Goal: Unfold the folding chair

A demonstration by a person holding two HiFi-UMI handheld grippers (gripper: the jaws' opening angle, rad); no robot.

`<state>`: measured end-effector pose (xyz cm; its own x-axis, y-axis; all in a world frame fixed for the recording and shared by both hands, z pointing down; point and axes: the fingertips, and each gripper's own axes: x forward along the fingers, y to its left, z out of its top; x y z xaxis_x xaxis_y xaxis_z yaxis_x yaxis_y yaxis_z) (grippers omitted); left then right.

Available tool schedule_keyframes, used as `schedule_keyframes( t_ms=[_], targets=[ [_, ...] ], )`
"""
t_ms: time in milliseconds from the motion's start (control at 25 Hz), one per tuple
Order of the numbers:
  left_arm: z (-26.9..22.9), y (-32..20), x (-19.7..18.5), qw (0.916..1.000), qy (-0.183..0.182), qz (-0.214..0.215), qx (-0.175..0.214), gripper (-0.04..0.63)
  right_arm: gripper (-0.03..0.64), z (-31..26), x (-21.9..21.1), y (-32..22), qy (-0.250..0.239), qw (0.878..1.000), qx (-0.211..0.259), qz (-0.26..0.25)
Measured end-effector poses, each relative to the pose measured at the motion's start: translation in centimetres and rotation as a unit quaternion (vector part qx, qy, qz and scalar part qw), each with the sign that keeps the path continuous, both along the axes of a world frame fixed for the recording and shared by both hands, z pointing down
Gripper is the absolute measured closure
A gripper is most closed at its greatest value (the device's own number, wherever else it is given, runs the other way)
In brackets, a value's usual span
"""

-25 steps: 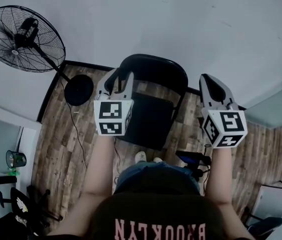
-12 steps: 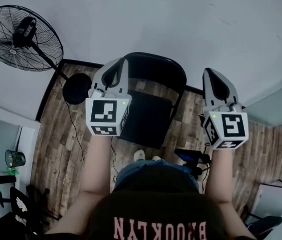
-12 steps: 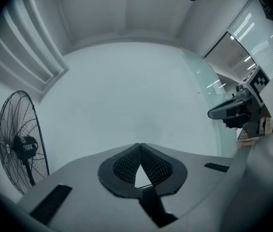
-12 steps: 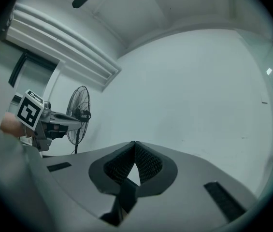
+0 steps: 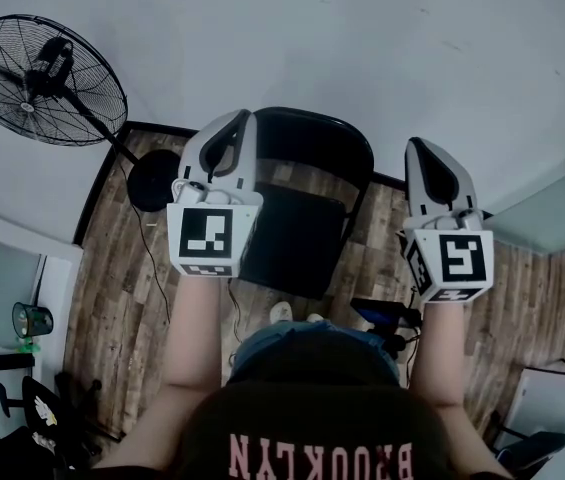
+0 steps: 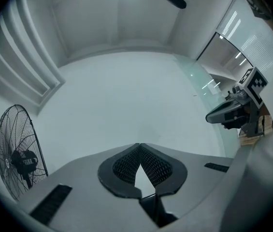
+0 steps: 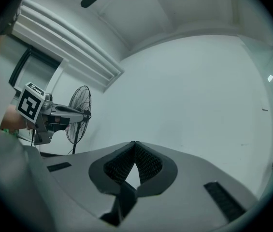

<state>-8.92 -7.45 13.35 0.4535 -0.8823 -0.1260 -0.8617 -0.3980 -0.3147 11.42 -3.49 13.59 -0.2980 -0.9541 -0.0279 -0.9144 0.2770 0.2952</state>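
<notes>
One black folding chair, seat down on the wood floor by the far wall, between two hand-held grippers above it, left hand-held gripper with jaws pressed together on nothing, right hand-held gripper likewise closed and empty, standing fan at far left.
</notes>
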Motion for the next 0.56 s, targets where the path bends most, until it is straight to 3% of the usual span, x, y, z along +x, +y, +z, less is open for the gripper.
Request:
schedule_keyframes(
  t_ms=[280, 560],
  targets=[
    [0.5, 0.1, -0.4, 0.9998, -0.008, -0.014, 0.008, 0.594, 0.615, -0.3, -0.7, 0.8, 0.014, 0.999, 0.044, -0.007],
    [1.2, 0.2, -1.4, 0.9994, -0.005, -0.035, -0.008, 0.594, 0.615, 0.2, -0.3, 1.1, 0.003, 0.999, 0.034, 0.001]
  ],
)
